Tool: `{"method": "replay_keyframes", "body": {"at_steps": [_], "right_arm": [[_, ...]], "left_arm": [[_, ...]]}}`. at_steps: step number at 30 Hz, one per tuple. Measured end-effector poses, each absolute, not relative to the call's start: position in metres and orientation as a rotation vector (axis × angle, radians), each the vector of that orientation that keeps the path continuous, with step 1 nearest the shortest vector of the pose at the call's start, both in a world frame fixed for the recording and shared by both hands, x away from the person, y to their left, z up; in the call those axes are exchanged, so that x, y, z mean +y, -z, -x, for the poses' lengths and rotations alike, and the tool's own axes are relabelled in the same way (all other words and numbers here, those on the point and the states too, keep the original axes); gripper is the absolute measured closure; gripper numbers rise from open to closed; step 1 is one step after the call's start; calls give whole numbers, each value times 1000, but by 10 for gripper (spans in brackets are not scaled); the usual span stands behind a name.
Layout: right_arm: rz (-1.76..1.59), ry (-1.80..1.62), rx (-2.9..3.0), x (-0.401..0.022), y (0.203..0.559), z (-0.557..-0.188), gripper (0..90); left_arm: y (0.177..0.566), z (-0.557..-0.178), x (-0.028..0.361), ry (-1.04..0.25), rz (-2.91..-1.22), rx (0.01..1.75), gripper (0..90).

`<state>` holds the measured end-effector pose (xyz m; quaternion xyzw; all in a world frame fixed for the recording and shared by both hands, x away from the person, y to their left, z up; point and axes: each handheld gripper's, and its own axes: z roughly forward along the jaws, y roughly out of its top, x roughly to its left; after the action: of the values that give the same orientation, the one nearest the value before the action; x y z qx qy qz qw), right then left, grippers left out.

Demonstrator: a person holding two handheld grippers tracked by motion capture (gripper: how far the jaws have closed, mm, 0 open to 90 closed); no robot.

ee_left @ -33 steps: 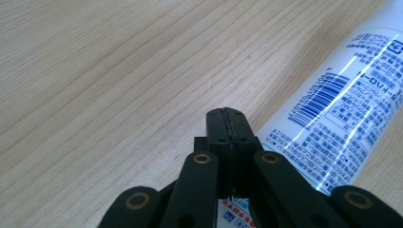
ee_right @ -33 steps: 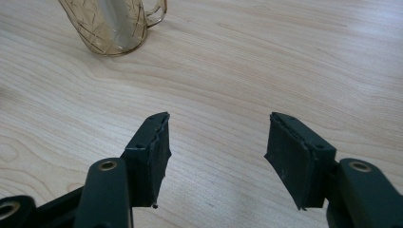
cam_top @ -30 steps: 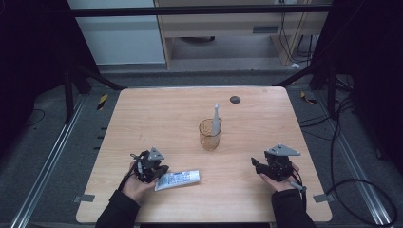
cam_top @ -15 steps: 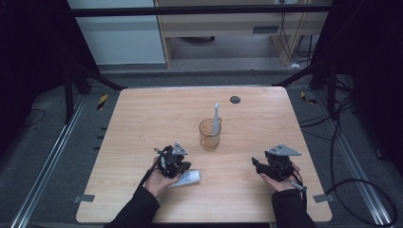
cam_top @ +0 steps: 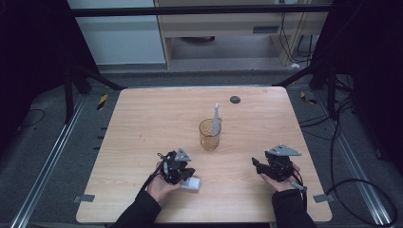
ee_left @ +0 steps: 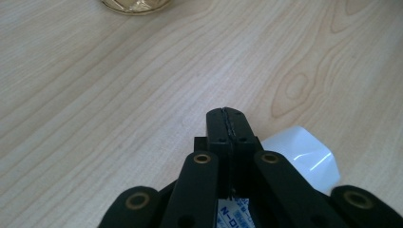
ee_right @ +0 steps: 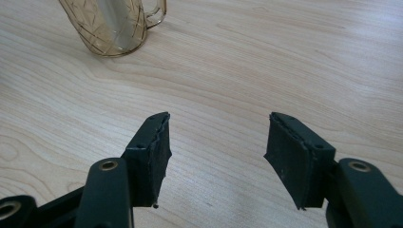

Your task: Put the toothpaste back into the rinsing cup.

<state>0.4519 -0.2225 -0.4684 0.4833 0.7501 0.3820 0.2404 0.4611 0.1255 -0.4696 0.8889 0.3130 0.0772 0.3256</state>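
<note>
A white tube with blue print (cam_top: 191,183) lies flat on the wooden table (cam_top: 142,118) near its front edge. My left gripper (cam_top: 184,173) hovers right over the tube, jaws pressed together with nothing between them. In the left gripper view the shut left gripper (ee_left: 227,124) covers most of the tube (ee_left: 304,154), whose white end sticks out to the right. My right gripper (cam_top: 258,166) rests low at the front right, open and empty. Bare wood shows between the jaws of the right gripper (ee_right: 216,142).
An amber glass cup (cam_top: 209,134) stands mid-table with a white stick-like item (cam_top: 216,115) upright in it. The cup (ee_right: 111,26) is ahead and left of the right gripper. A small dark disc (cam_top: 235,99) lies near the far edge.
My left gripper has moved right, from beside the tube's left end to directly over it. The tube has barely shifted. The right gripper has stayed put.
</note>
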Motion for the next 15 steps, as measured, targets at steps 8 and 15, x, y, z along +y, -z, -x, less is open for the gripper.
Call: {"method": "replay_keyframes", "body": {"at_steps": [8, 15], "right_arm": [[-1326, -1044, 2056, -222, 469, -452, 402], [-1323, -1044, 2057, -222, 469, -451, 402]], "left_arm": [[469, -443, 129, -178, -2342, 796, 897], [465, -426, 138, -167, -2350, 774, 897]]}}
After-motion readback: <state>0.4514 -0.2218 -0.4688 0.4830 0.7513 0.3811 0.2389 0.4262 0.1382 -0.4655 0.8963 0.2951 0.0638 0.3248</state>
